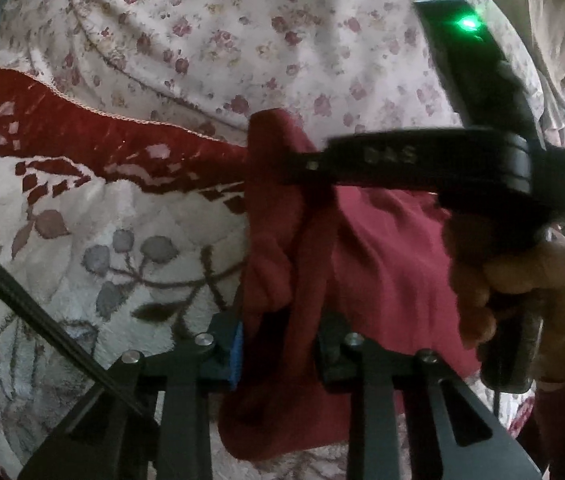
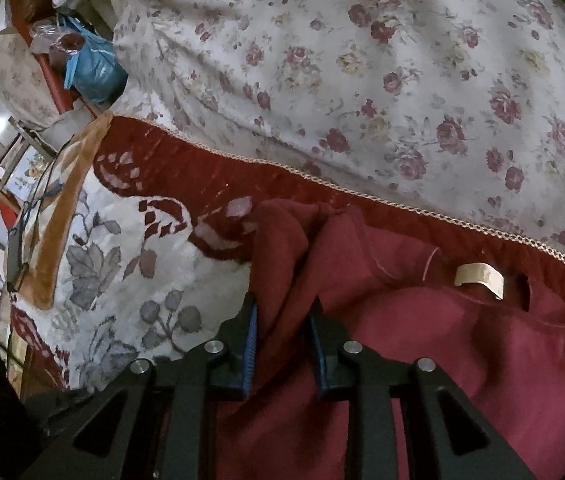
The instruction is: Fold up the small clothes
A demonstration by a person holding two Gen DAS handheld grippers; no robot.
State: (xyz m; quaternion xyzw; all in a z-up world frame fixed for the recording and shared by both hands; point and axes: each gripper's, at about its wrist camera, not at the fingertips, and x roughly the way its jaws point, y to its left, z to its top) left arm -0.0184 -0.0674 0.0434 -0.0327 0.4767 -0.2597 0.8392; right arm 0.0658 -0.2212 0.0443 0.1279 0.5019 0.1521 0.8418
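So over at the far left edge of the room, off the bed, there's a blue plastic bag with its top knotted, and I can't tell what's in it; some clear wrapped stuff sits just above it, too small to make out. The main thing is the dark red garment, a soft knit-looking piece lying bunched on the blanket, which is cream with grey leaves and a deep red border. Behind that is a sheet printed with little roses. You can see a pale label sewn inside the neckline, so the top edge faces the border trim. The right gripper has its blue-padded fingers pinched on a raised fold of the red cloth, which comes up between them in a ridge. The left gripper is clamped on another gathered chunk of the same garment, the fabric hanging in deep creases between its fingers. From the left side you also see the person's hand wrapped round the other black handle.
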